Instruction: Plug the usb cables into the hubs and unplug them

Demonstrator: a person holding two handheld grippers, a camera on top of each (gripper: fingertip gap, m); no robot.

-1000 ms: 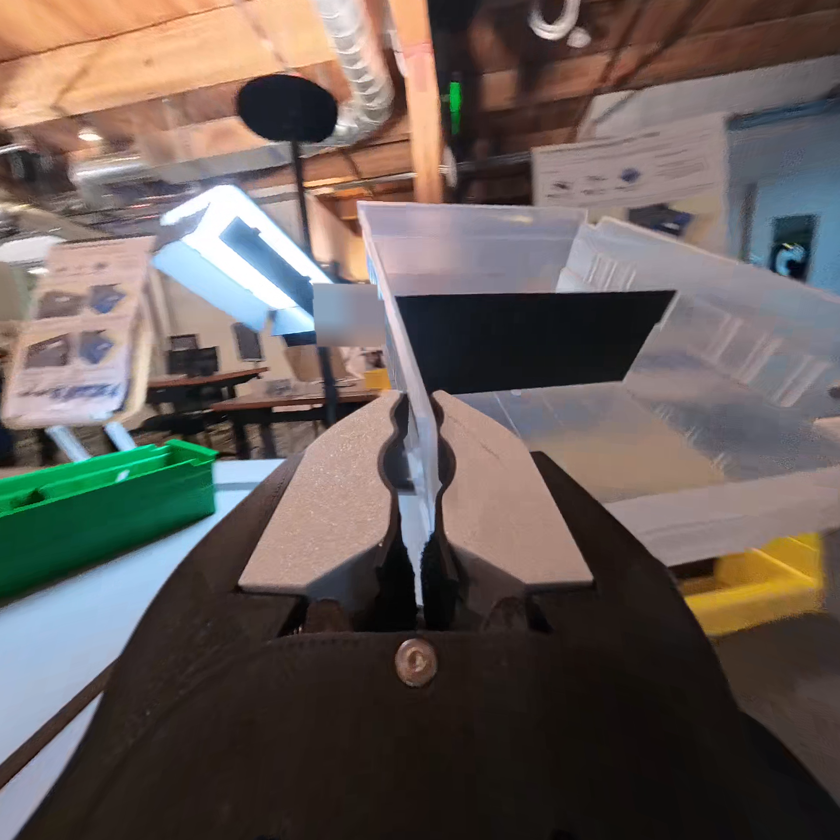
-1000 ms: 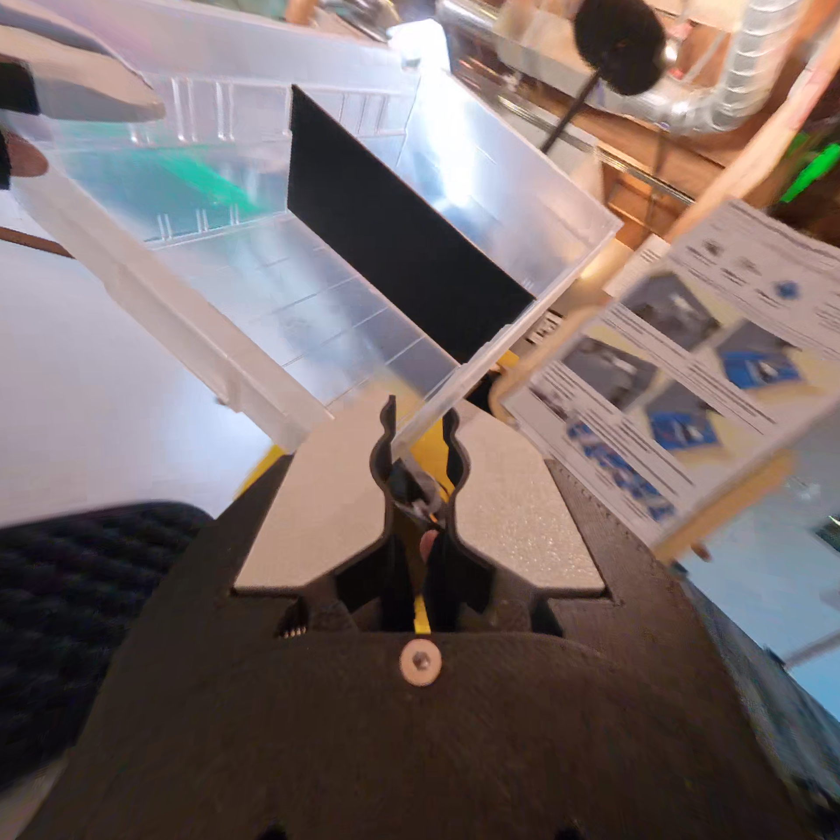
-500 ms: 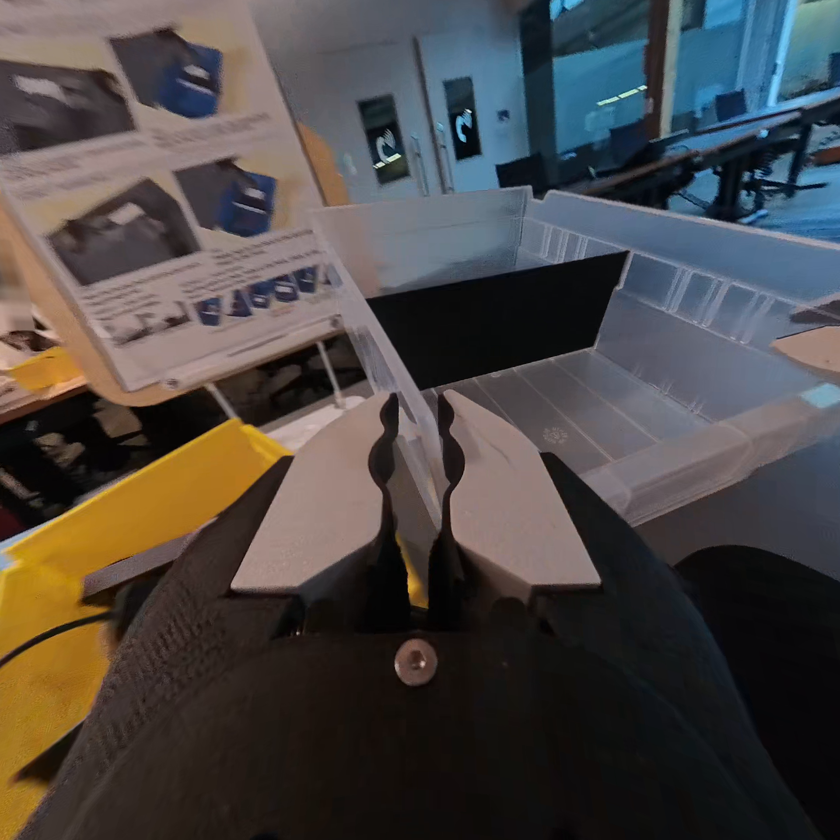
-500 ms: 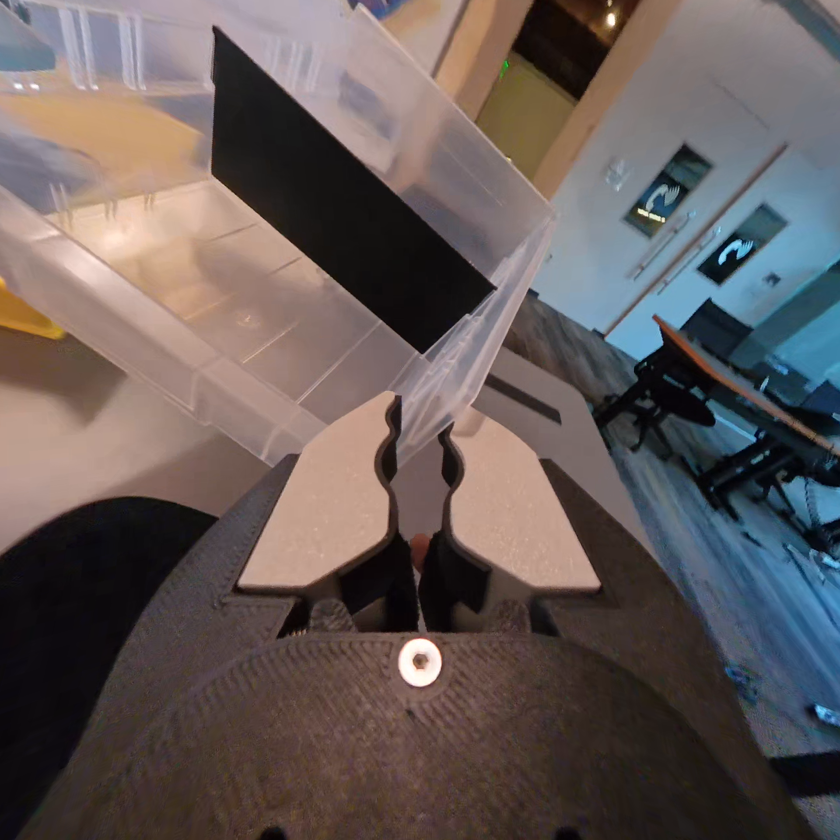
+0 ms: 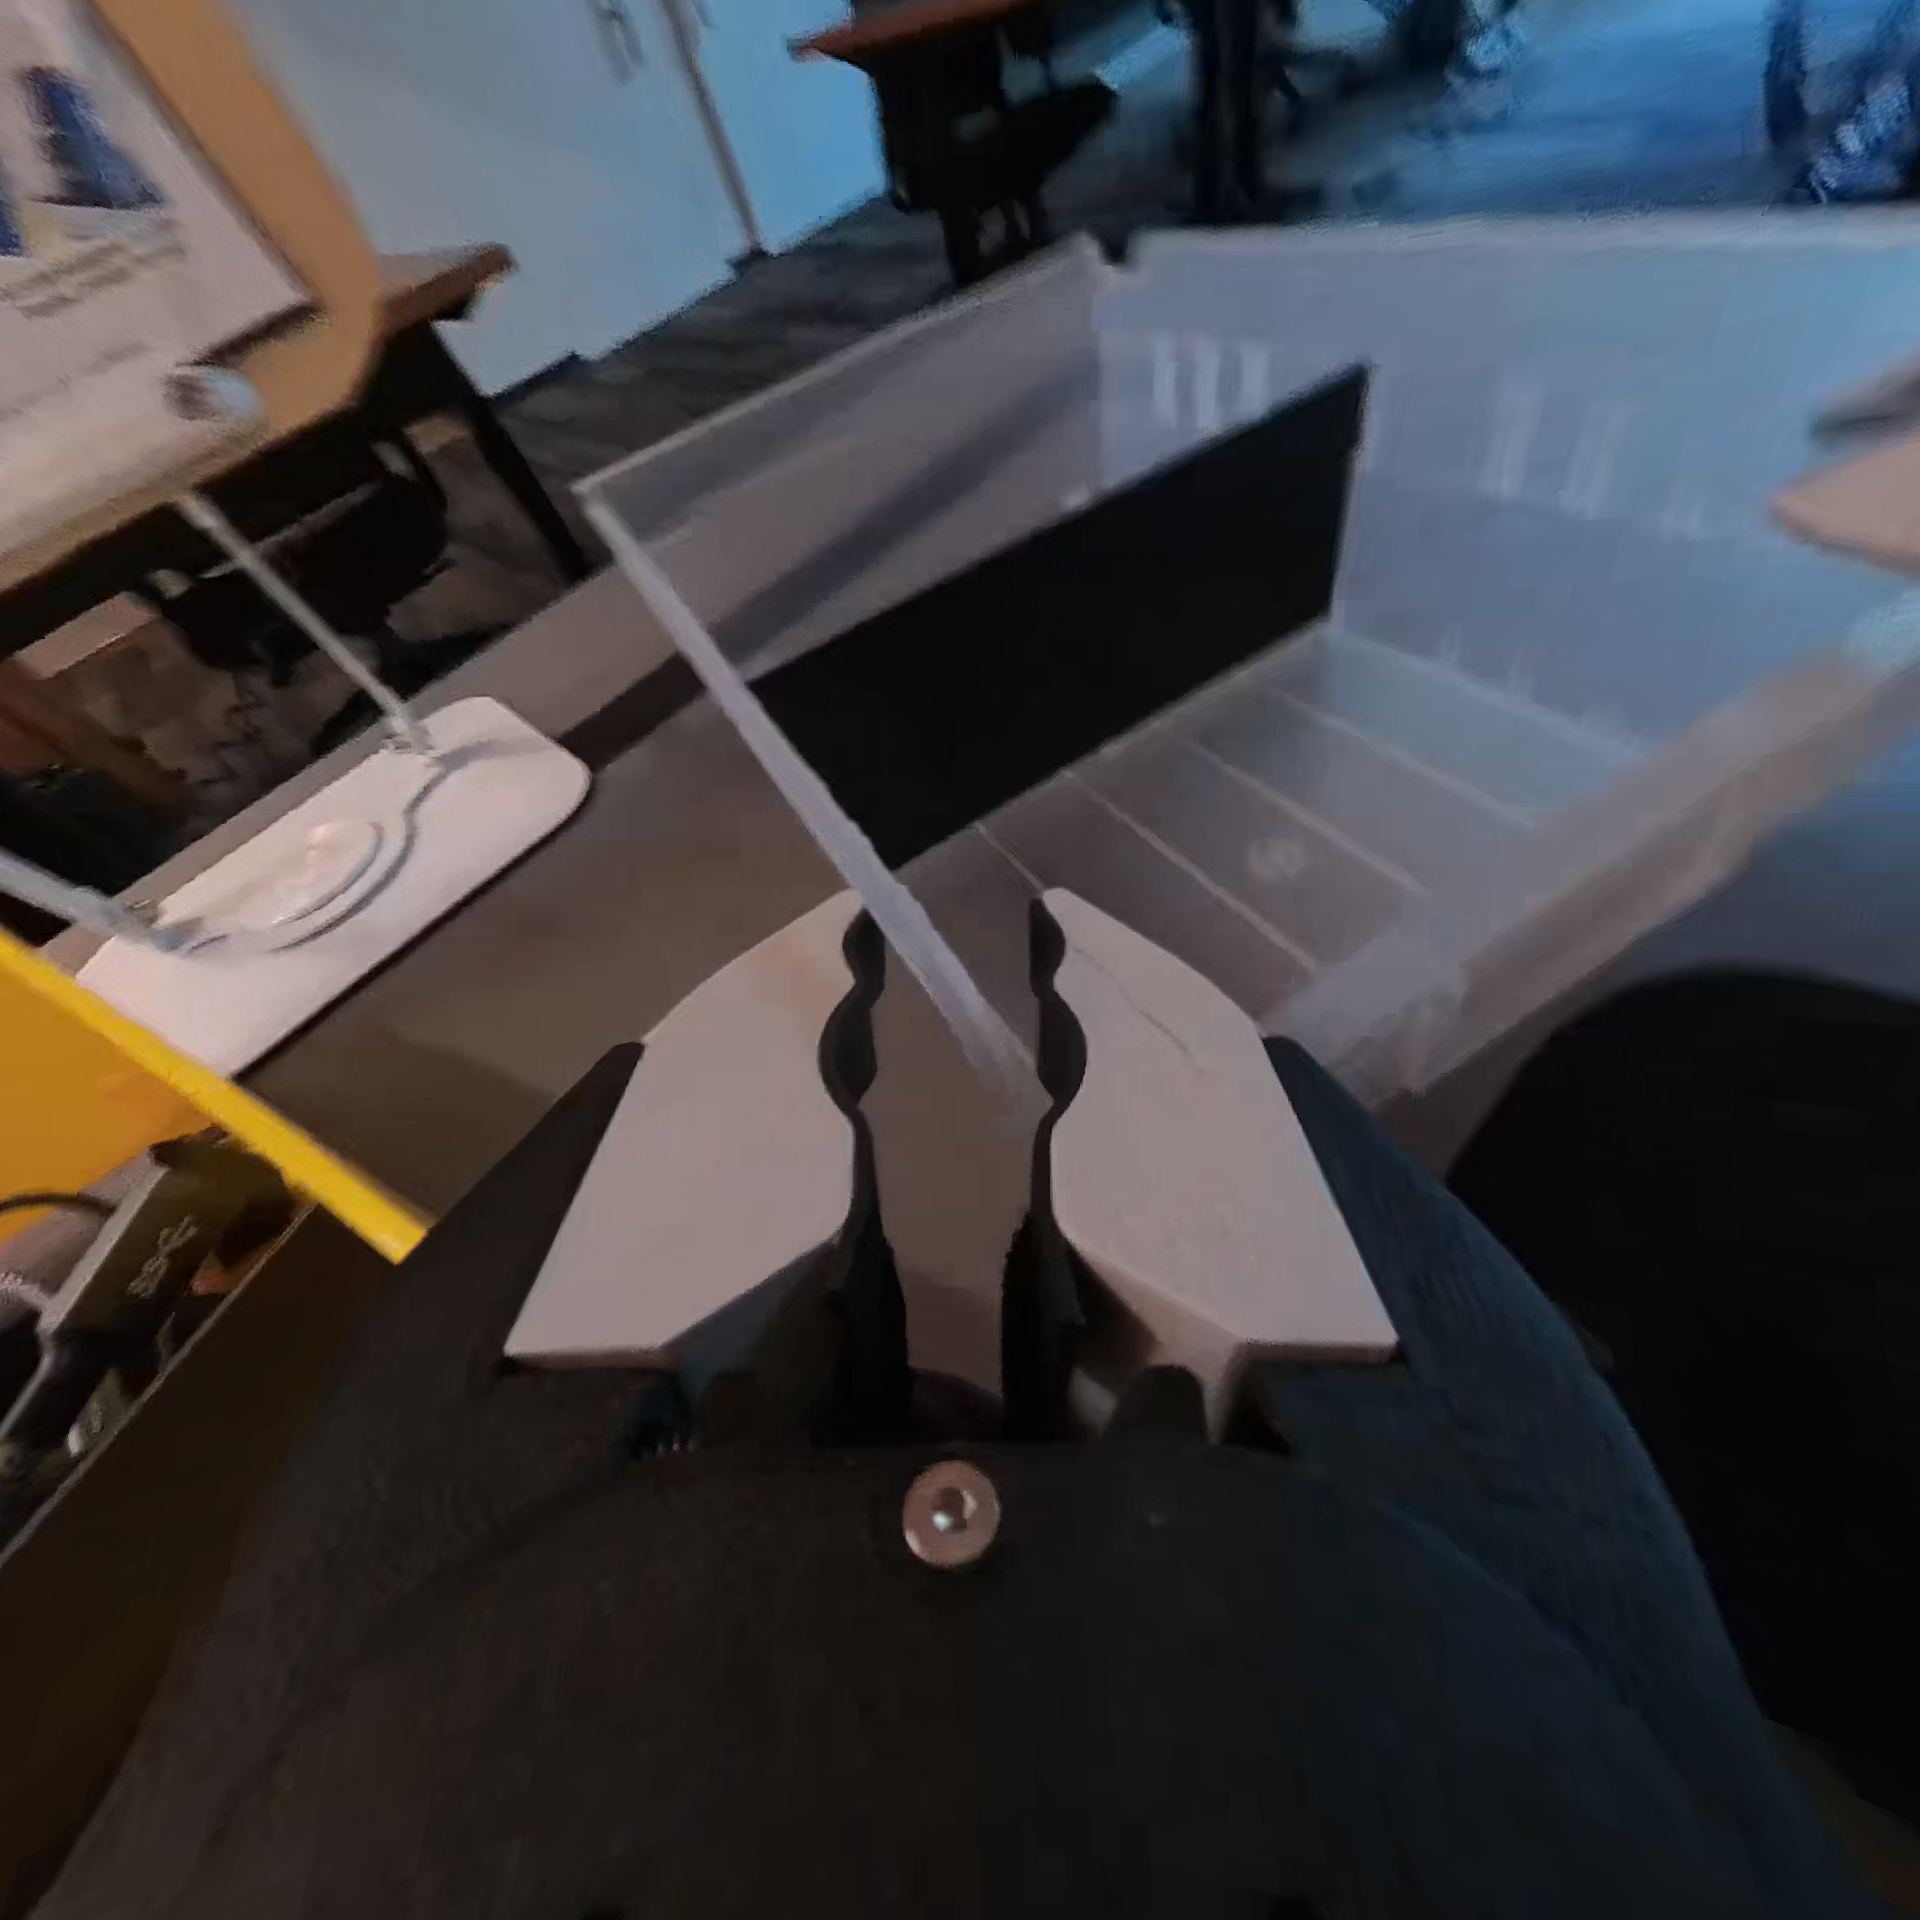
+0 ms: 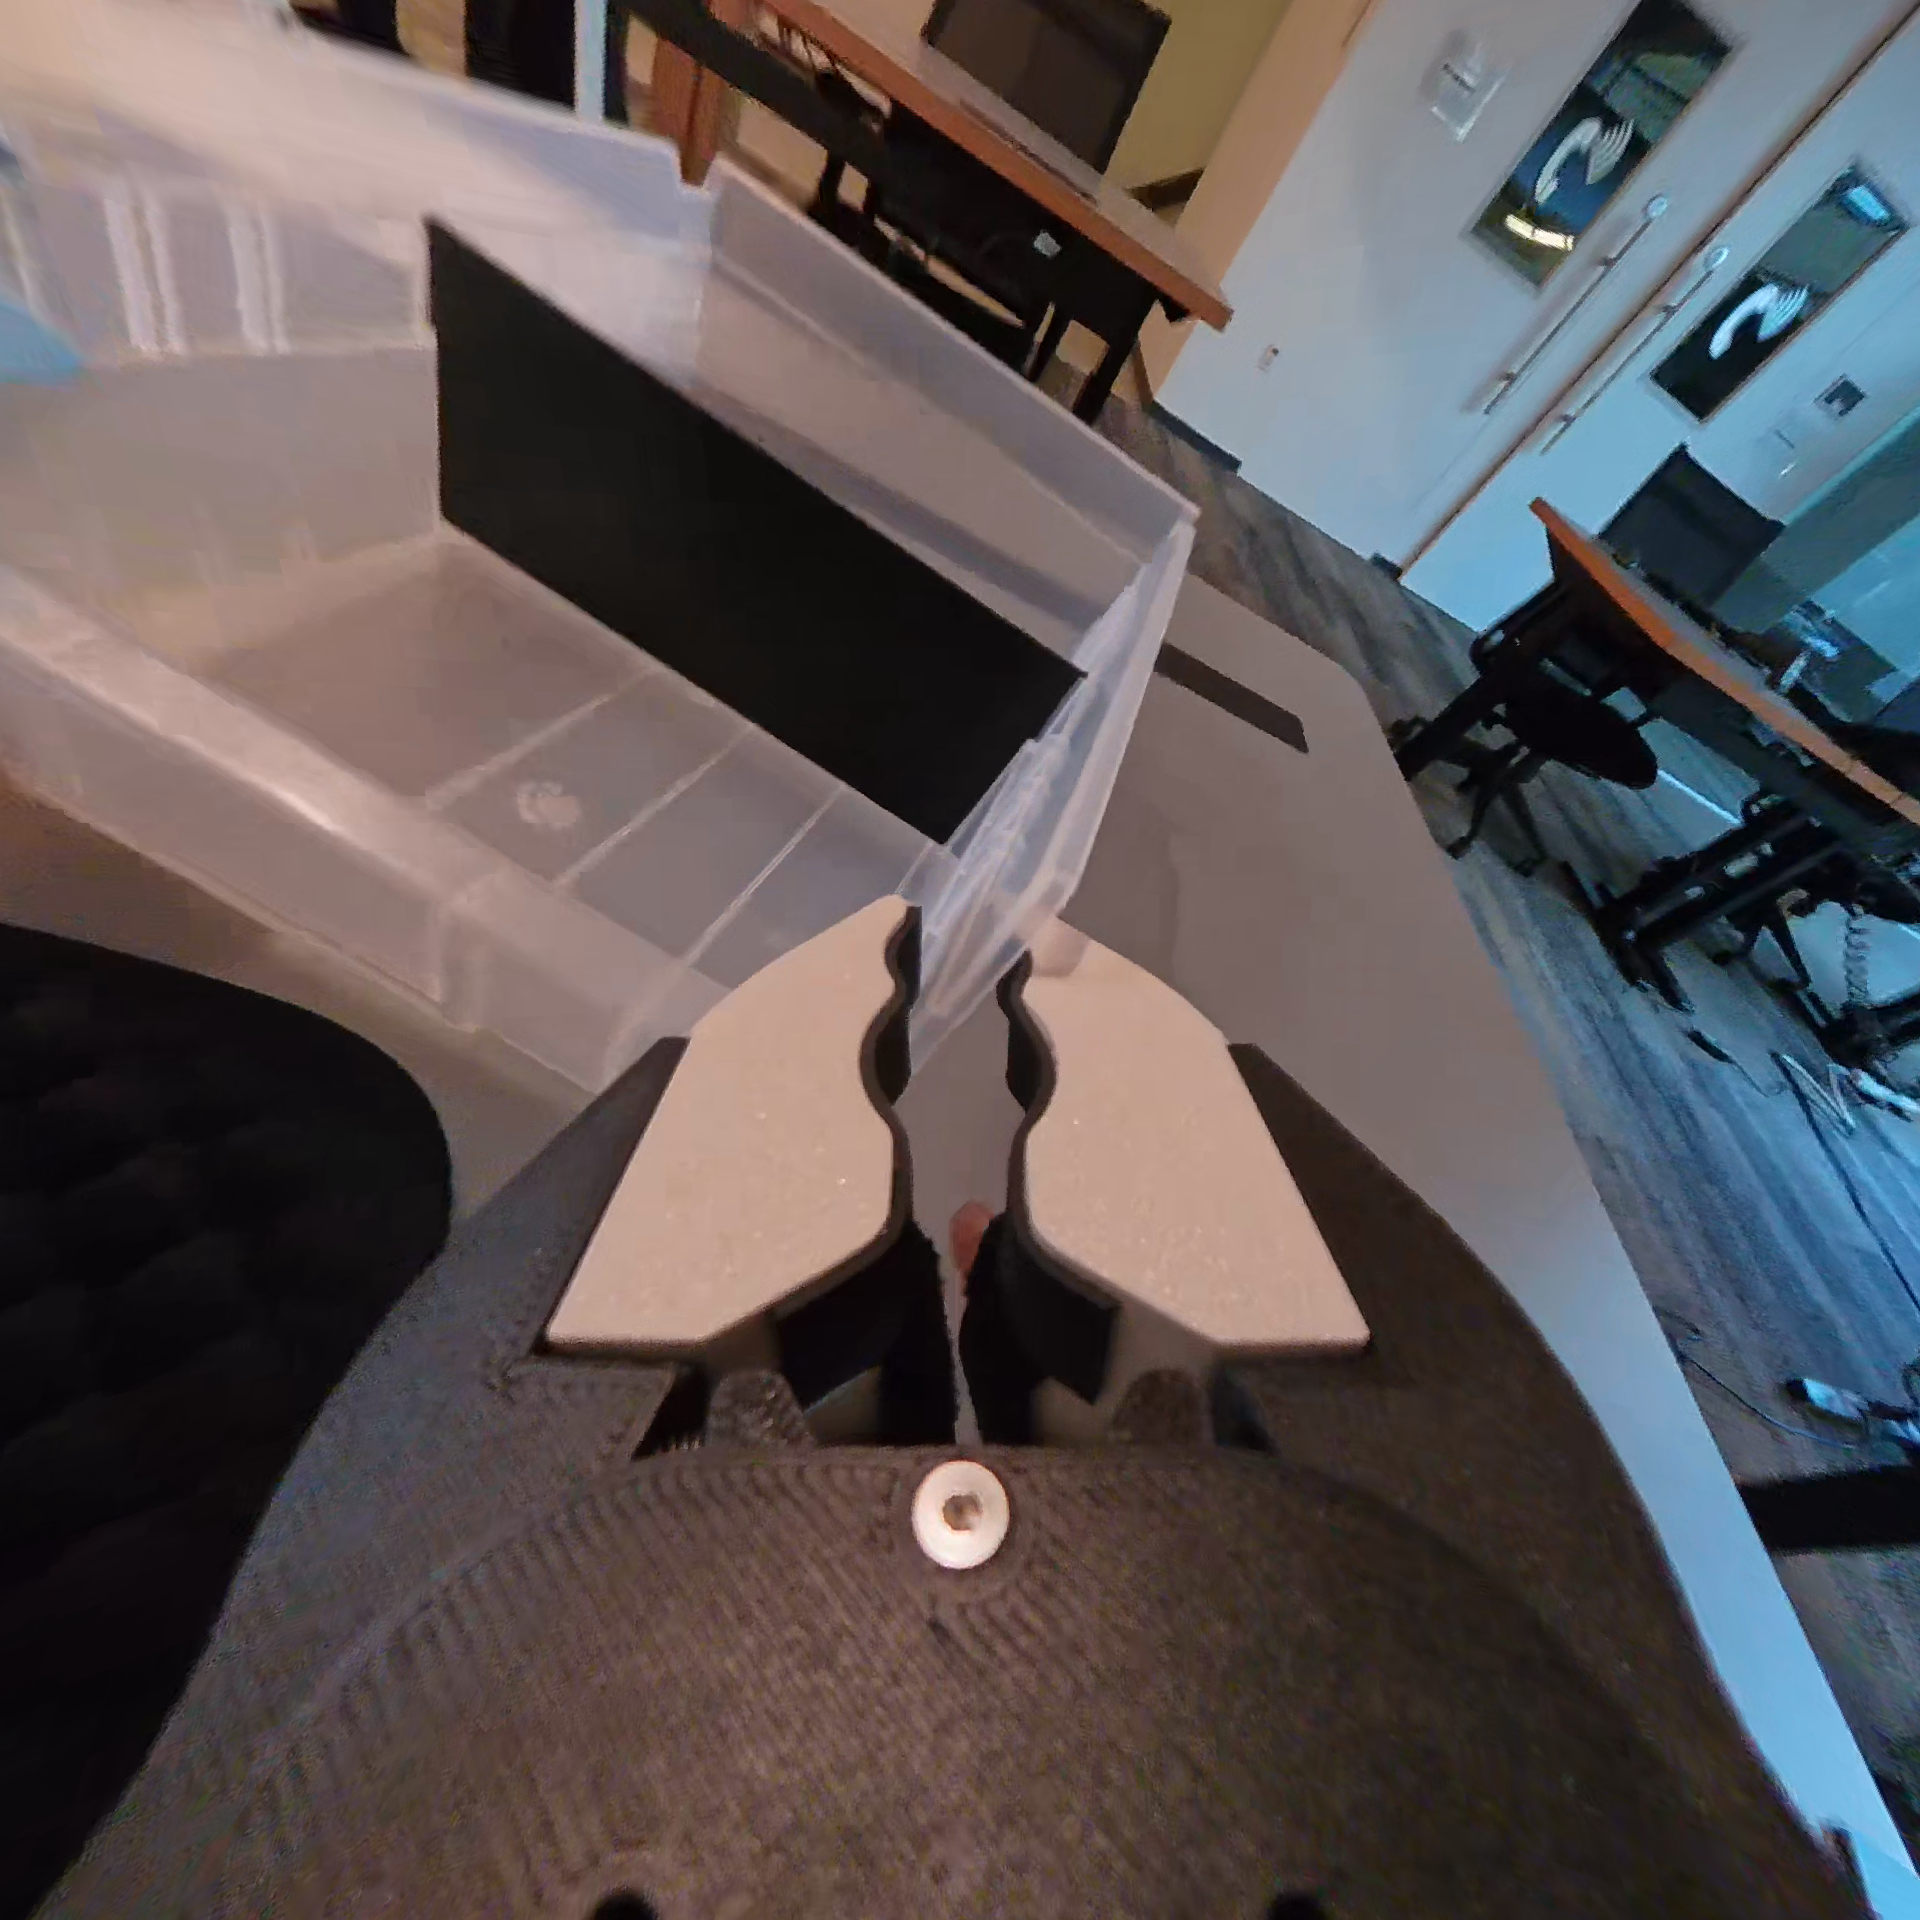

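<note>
A clear plastic bin (image 5: 1351, 790) with a black divider (image 5: 1060, 644) rests low on the grey table (image 5: 623, 935). My left gripper (image 5: 945, 914) straddles its left end wall; the jaws stand apart and the wall only leans on the right finger. My right gripper (image 6: 961, 925) is shut on the right end wall of the bin (image 6: 623, 748), whose black divider (image 6: 707, 582) also shows there. A dark USB hub (image 5: 135, 1257) with a cable lies in a yellow bin (image 5: 156, 1081) at the lower left. The bin itself is empty.
A white stand base (image 5: 343, 862) for a sign sits on the table left of the bin. A black padded object (image 6: 156, 1195) lies near the bin's front. The table edge (image 6: 1621, 1247) runs close on the right, with floor, desks and chairs beyond. One gripper's finger ends stand about 20 cm off the other's. The dark USB hub (image 5: 135, 1257) lies some 15 cm from my left tips, 35 cm from my right tips.
Both grippers swung the clear bin around and lowered it from the air to the table. The left jaws have parted from the wall; the right jaws stay closed on it.
</note>
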